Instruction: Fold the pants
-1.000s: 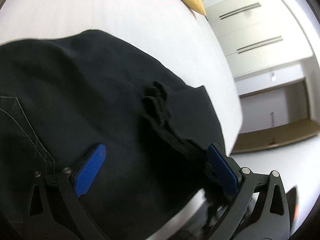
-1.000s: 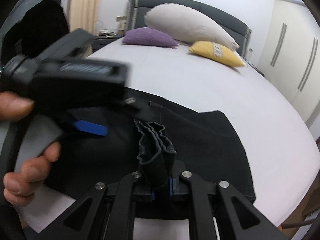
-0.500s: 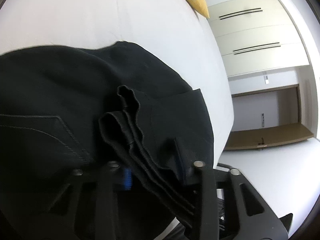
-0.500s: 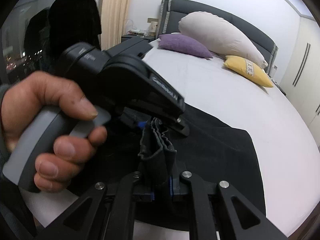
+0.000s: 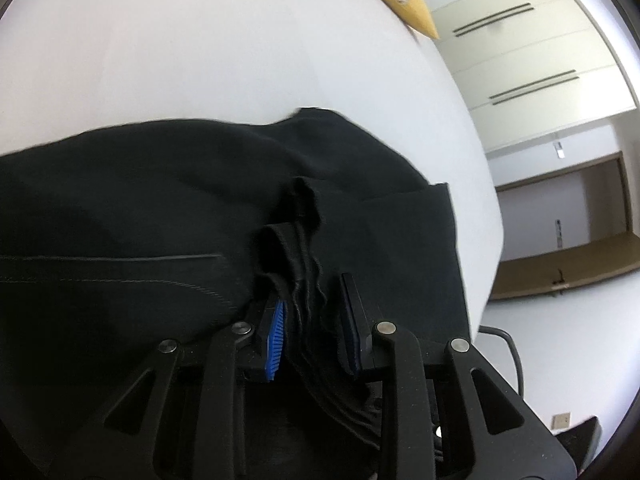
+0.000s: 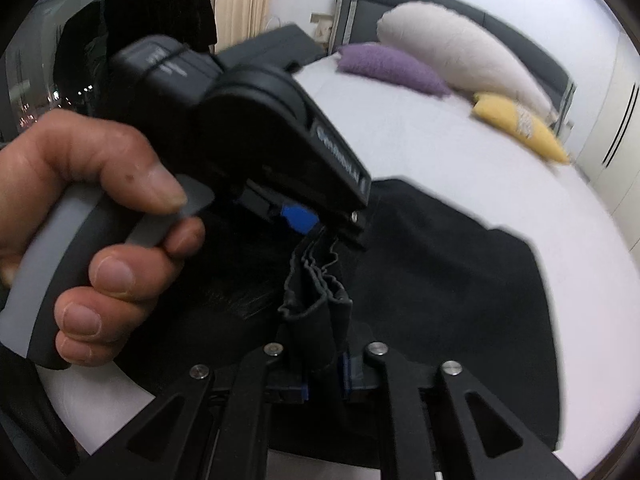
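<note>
Black pants [image 5: 140,208] lie on a white bed [image 5: 200,60], partly folded; they also show in the right wrist view [image 6: 440,272]. My left gripper [image 5: 314,320] is shut on a bunched stack of the pants' edge layers [image 5: 296,240], its blue pads pressing the cloth. My right gripper [image 6: 324,376] is shut on the same bunched edge [image 6: 316,304], lifted off the bed. The left gripper's body [image 6: 256,136], held by a hand, sits just above and left of the right gripper, its blue pad [image 6: 298,218] at the cloth's top.
A purple pillow [image 6: 392,68], a long white pillow [image 6: 460,52] and a yellow pillow [image 6: 520,128] lie at the dark headboard. White wardrobe doors [image 5: 520,40] stand beyond the bed's right edge. A dark chair back [image 6: 156,12] stands at left.
My left gripper was open a second ago beside the bunched edge; it moved in and closed on it. Both grippers now hold the same bunch close together.
</note>
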Demonstrator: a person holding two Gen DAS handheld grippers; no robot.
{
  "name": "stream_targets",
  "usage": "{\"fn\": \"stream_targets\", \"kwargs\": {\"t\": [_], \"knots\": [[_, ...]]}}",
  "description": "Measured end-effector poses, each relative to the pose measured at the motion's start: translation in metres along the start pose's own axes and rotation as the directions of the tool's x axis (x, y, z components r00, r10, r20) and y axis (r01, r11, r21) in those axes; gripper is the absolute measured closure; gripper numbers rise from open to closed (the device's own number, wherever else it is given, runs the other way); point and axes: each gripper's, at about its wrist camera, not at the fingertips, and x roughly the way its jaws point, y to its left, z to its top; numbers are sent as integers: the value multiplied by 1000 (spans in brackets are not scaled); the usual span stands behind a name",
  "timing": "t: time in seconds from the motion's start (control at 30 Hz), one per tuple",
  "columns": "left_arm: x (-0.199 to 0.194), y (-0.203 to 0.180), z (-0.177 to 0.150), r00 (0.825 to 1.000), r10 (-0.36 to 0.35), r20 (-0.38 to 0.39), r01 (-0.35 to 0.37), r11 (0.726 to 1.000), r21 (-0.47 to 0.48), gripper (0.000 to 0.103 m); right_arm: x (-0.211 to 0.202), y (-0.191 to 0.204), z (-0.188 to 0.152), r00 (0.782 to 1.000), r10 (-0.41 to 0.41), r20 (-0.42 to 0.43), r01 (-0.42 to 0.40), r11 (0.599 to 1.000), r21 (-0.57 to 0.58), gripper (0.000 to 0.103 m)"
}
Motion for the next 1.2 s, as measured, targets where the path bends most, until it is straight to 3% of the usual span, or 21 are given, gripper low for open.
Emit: {"fn": "stream_targets", "kwargs": {"t": [0.03,0.07,0.1,0.13,0.2,0.3,0.4,0.53,0.63,0.7,0.8,0.83,0.9,1.0,1.2], "knots": [[0,1,0,1000,6,8,-6,1000,-1,79,8,-1,-3,999,29,-26,-28,999,15,69],[-2,1,0,1000,21,11,-21,1000,-1,79,18,-3,-8,994,72,-78,-68,997,41,63],[-3,0,0,999,43,15,-43,999,-2,79,18,-6,-10,994,80,-77,-75,995,60,60],[-11,1,-4,998,60,22,-60,998,1,79,13,-9,-11,993,97,-69,-92,993,78,45],[-24,-3,-6,989,139,57,-140,990,21,79,4,-14,-12,985,149,-87,-141,986,90,28],[-41,-17,-10,966,228,123,-237,969,63,79,-22,-35,-16,952,299,-62,-290,949,124,29],[-46,-43,-14,961,216,172,-241,960,144,79,-43,-86,-13,919,394,-4,-383,896,224,29],[-30,-73,-15,972,155,174,-194,954,230,79,-40,-182,-1,892,441,95,-438,794,422,29],[-7,-69,-20,978,178,113,-201,948,247,79,-16,-243,18,838,515,182,-525,669,525,29],[3,-63,-31,979,189,81,-203,944,260,79,17,-274,26,790,579,204,-571,572,590,29],[6,-65,-43,976,190,105,-213,932,294,79,65,-295,19,769,616,172,-550,500,669,29],[4,-64,-45,976,191,106,-214,931,295,79,84,-299,10,761,635,136,-526,479,703,36],[-1,-61,-49,978,182,105,-205,935,288,79,95,-303,-2,754,646,118,-513,467,720,49],[17,-78,-52,974,194,115,-219,932,288,79,78,-300,-17,717,678,158,-560,427,710,48],[31,-95,-55,964,226,137,-258,920,295,79,27,-277,-66,674,729,117,-606,455,653,47]]}}
